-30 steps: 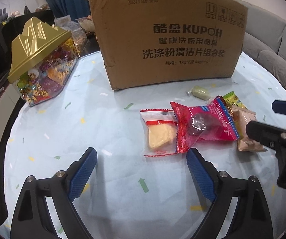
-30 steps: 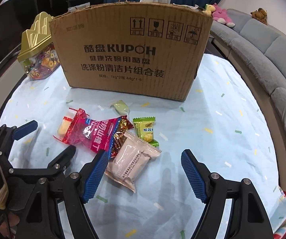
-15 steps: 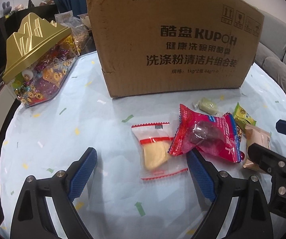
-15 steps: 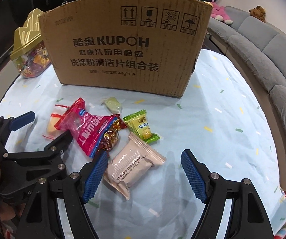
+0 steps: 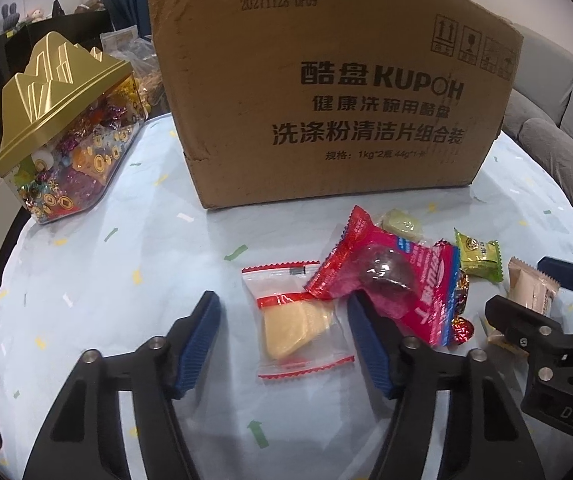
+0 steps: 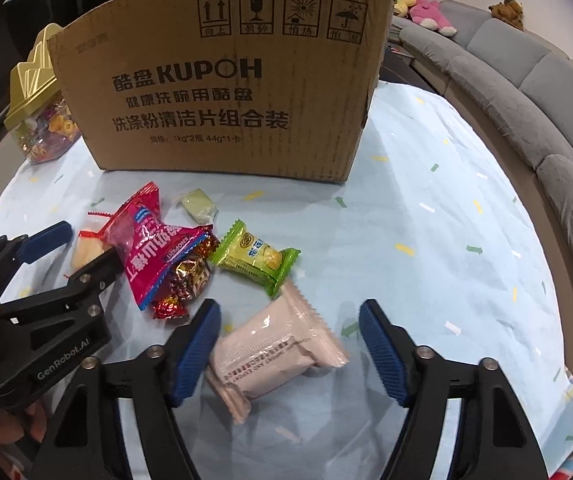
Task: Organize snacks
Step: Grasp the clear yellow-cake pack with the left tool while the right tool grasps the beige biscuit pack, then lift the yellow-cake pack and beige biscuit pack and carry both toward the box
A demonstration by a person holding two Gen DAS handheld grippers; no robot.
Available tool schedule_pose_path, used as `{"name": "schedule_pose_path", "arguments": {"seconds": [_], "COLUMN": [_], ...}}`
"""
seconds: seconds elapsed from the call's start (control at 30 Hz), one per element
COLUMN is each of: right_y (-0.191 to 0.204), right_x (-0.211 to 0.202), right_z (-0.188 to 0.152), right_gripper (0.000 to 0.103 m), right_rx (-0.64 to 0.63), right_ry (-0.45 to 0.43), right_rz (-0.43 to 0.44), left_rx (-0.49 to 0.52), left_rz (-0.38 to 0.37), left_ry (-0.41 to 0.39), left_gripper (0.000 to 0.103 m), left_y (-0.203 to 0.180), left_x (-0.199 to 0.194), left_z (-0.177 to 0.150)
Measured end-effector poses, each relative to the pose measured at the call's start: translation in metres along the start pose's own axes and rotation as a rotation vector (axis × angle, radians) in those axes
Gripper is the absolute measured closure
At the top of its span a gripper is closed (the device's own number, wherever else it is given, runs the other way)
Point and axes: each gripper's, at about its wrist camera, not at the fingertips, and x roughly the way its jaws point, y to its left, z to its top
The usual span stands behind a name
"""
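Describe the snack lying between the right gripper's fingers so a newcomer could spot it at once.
Start at the big cardboard box on the pale blue tablecloth; the snacks lie loose in front of it. Nearest the camera, just past the green packet, lies the pale pink packet: the only plain, matte pink one.

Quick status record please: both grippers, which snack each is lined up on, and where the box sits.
left hand-held gripper: open, straddling the clear packet
right hand-held gripper: open, around the pink packet
red packet: overlaps the clear packet's edge
green packet: loose on the tablecloth
cardboard box: upright behind the snacks
held: nothing
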Motion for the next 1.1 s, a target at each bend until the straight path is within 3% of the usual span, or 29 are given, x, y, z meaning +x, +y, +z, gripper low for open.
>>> {"name": "schedule_pose_path", "arguments": {"seconds": [0.3,0.4,0.47,1.1], "right_y": [-0.004,-0.003,-0.001,0.007], "right_x": [-0.004,-0.006,-0.007,-0.025], "right_z": [-0.008,-0.01,-0.011,-0.002], "right_gripper": [0.046,0.049,0.06,0.064], "right_rx": [0.005,-0.002,-0.01,-0.03], "right_ry": [-0.004,-0.006,-0.007,-0.05], "right_rz": [0.013,0.016,0.024,0.036], "left_rx": [0.007,-0.006,-0.016,-0.025], "left_rz": [-0.015,-0.015,-0.016,0.018], "left_ry": [-0.008,-0.008,-0.007,-0.015], "left_gripper": [0.066,0.067,0.068,0.069], "left_y": [-0.007,-0.007,-0.004,-0.002], "left_x": [-0.003,-0.006,-0.005,-0.024], "left_z": [-0.001,-0.002,-0.002,-0.007]}}
